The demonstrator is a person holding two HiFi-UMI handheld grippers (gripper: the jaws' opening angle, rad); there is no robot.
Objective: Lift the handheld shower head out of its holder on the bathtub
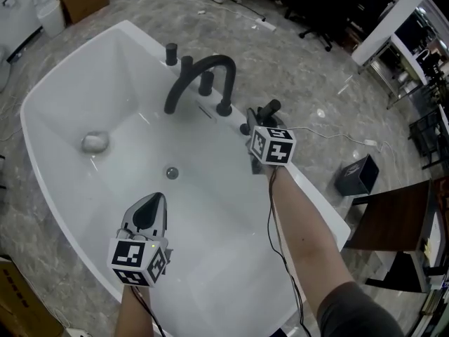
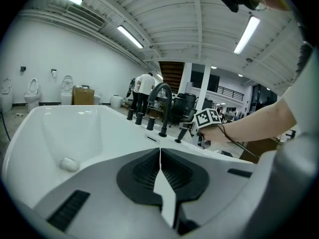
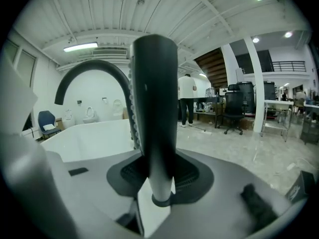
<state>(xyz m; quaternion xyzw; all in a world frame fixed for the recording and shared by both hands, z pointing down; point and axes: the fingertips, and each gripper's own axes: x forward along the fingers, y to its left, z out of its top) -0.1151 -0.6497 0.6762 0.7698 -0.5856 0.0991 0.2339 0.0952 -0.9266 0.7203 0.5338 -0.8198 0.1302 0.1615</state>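
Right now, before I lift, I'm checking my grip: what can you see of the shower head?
The shower head is a slim, dark, matte wand with nubs down one edge. It stands upright, its foot in a ring holder on the bathtub rim beside the faucet, with the right gripper closed on its stem.

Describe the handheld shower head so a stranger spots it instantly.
Find the white bathtub, then the black fittings along its rim. Past the arched spout, the handheld shower head is the slim stick ending the row, between the right gripper's fingers.
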